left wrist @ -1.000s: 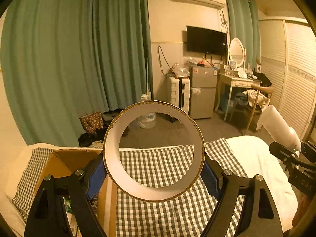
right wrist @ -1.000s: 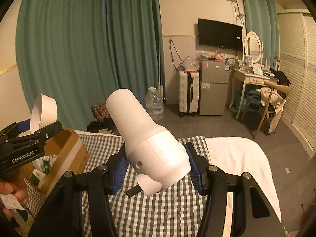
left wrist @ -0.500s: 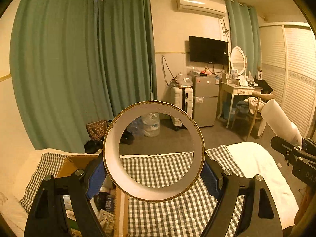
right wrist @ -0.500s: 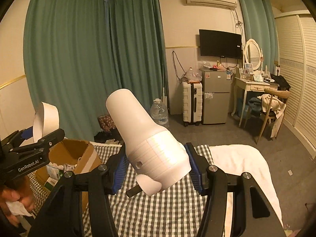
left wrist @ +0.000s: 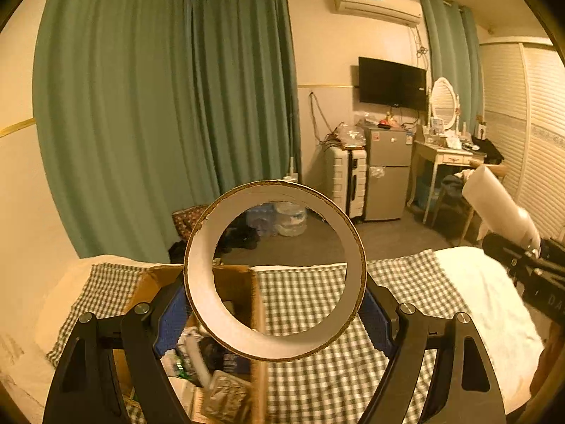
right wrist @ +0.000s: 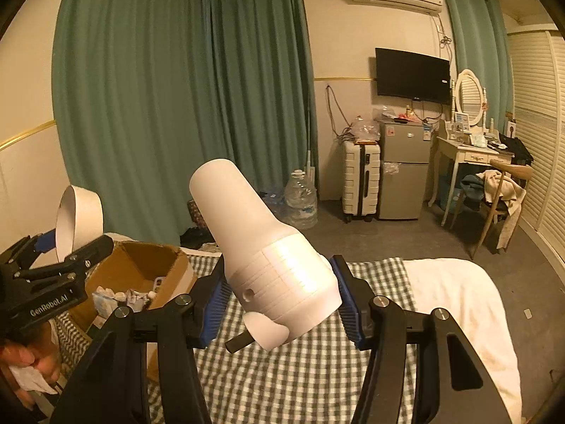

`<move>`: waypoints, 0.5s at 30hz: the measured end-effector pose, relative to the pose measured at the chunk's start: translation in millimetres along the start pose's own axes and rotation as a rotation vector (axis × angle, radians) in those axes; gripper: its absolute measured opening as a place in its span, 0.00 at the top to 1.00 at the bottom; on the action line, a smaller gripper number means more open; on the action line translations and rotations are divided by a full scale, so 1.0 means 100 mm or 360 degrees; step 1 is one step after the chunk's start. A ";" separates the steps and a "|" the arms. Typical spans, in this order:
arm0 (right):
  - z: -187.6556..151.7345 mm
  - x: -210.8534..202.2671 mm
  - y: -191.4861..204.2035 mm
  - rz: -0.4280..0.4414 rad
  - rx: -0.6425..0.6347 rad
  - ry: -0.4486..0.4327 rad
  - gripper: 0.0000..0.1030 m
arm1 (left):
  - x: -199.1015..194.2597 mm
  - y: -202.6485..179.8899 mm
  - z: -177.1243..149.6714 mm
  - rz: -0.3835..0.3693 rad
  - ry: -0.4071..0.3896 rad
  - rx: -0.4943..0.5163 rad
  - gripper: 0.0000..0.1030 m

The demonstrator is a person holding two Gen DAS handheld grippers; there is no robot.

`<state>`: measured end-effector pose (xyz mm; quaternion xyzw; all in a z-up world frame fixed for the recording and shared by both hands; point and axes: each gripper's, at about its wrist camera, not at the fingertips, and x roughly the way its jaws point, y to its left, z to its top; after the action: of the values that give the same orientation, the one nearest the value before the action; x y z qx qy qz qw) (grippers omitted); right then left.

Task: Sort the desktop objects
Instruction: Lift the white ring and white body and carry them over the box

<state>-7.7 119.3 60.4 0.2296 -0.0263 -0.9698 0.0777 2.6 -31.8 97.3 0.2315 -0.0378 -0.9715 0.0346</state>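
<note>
While the left claw (left wrist: 274, 304) grips a wide cardboard tape ring (left wrist: 274, 269) by its outer rim, jaws spread far to span it, the ring stands on edge at the centre of the left wrist view. Through and below its hole, at lower left of the frame, sits an open cardboard box (left wrist: 226, 321) already holding clutter, on a checked cloth (left wrist: 317, 318) over the bed. The right claw (right wrist: 280, 305), about half open, clamps the broad end of a white bottle-shaped container (right wrist: 268, 247), tilted up toward upper left. Judging by this, both items are in transit toward the box. The next move calls for bringing the ring over the box opening, then parting the jaws; the container probably follows.
</note>
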 end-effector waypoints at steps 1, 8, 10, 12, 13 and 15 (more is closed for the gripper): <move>0.01 0.04 0.06 0.0018 -0.0010 -0.0001 0.47 | 0.01 0.05 -0.02 0.0013 0.0006 0.0005 0.18; -0.01 0.36 0.47 0.0128 -0.0018 0.0023 0.47 | 0.10 0.47 -0.11 0.0125 0.0028 -0.0008 0.18; -0.04 0.44 0.59 0.0154 -0.0032 0.0033 0.47 | 0.15 0.60 -0.14 0.0156 0.0041 -0.0018 0.18; -0.08 0.54 0.71 0.0180 -0.0044 0.0050 0.47 | 0.19 0.71 -0.18 0.0185 0.0049 -0.0015 0.18; -0.09 0.58 0.76 0.0189 -0.0049 0.0058 0.47 | 0.21 0.76 -0.19 0.0198 0.0050 -0.0012 0.18; -0.14 0.67 0.87 0.0214 -0.0063 0.0077 0.47 | 0.27 0.86 -0.23 0.0202 0.0058 -0.0008 0.18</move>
<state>-48.6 21.9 25.6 0.2492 -0.0207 -0.9569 0.1477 -6.8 -120.5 72.9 0.2461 -0.0494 -0.9631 0.0974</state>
